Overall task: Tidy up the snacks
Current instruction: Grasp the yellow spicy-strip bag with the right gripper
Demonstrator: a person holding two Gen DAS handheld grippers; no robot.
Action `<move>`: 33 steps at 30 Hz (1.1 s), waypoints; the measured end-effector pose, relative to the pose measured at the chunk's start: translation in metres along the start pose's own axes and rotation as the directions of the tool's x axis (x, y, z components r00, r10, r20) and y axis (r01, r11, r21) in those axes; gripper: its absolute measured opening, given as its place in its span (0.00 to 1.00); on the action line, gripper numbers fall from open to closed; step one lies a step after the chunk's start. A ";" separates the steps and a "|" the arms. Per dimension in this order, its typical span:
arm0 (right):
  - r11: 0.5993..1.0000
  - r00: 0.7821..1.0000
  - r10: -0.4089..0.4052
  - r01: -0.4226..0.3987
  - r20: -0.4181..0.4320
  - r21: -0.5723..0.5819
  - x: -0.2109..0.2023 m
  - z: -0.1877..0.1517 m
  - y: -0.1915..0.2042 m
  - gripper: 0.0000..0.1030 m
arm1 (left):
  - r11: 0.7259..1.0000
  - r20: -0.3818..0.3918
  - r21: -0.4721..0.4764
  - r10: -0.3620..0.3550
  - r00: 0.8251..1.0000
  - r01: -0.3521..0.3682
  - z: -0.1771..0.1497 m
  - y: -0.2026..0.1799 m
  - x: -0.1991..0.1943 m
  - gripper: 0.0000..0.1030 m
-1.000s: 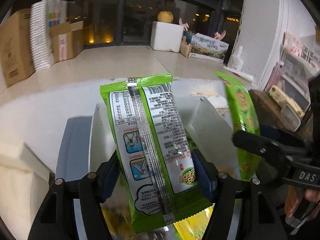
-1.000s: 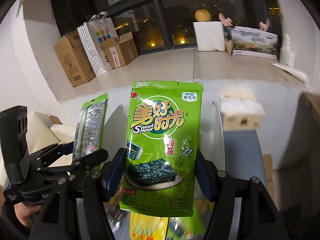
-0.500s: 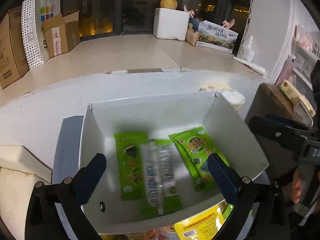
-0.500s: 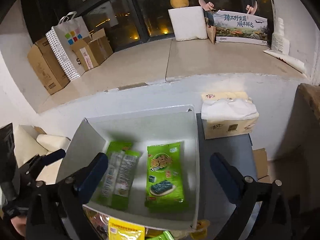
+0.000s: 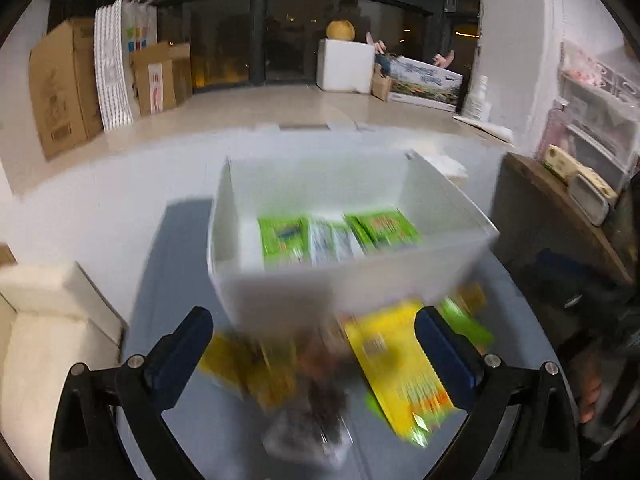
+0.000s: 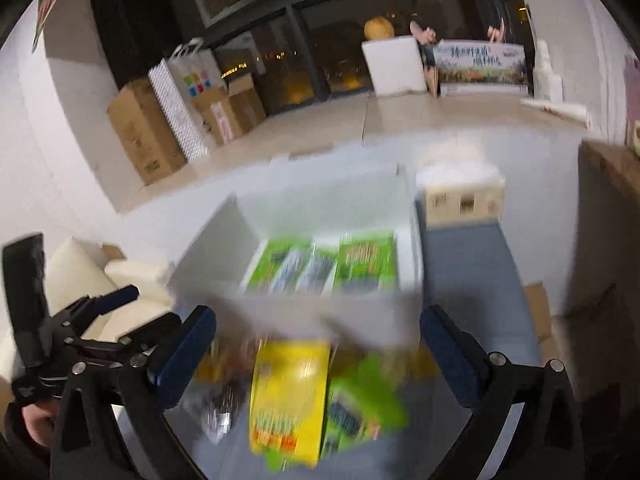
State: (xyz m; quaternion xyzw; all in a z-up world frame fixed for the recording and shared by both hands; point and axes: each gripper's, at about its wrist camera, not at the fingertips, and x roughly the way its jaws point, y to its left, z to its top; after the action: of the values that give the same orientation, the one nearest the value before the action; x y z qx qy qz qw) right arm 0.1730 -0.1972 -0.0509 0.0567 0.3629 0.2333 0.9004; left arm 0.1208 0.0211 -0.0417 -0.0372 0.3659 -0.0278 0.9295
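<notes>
- Green foil seaweed packets [image 5: 338,236] lie flat, side by side, on the floor of the open white box [image 5: 280,304]; one shows its silver back.
- My left claw [image 5: 314,350] stands spread wide, nothing between the blue pads, hanging over the loose pile just in front of the box.
- My right claw [image 6: 316,354] likewise gapes empty (both views blurred).
- Yellow flat snack bag [image 6: 290,396] lies on the grey tabletop [image 6: 476,272] between my right fingers, a green packet [image 6: 360,412] touching its right edge.
- Tan tissue box [image 6: 460,196] sits just beside the white box's right wall.
- Clear crinkly packet [image 5: 316,428] near my left claw; contents unreadable.
</notes>
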 end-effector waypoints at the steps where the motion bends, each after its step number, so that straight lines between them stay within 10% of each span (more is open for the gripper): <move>1: 1.000 1.000 -0.015 0.015 -0.005 -0.004 0.001 -0.014 0.004 1.00 | 1.000 -0.005 -0.010 -0.013 1.000 0.013 -0.015 -0.001 -0.006 1.00; 8: 1.000 0.991 0.017 -0.019 -0.134 -0.014 0.043 -0.065 0.023 1.00 | 0.998 -0.024 -0.048 -0.031 0.999 0.029 -0.072 -0.001 -0.029 1.00; 23: 0.987 0.974 -0.097 0.067 -0.205 -0.147 0.103 -0.070 0.048 0.99 | 0.996 -0.046 -0.083 0.017 0.999 -0.021 -0.084 0.018 -0.022 1.00; 27: 0.978 0.975 -0.104 0.064 -0.197 -0.200 0.101 -0.079 0.054 0.64 | 0.995 -0.053 -0.094 0.028 0.998 -0.033 -0.085 0.024 -0.019 1.00; 33: 0.988 0.986 -0.021 -0.004 -0.163 -0.154 0.081 -0.076 0.044 0.48 | 0.995 -0.064 -0.092 0.027 0.998 -0.033 -0.088 0.028 -0.013 1.00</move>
State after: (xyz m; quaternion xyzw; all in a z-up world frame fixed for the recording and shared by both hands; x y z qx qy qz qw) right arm 0.1555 -0.1258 -0.1447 -0.0339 0.4168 0.2605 0.8702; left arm 0.0514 0.0462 -0.0997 -0.0739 0.3964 0.0022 0.9151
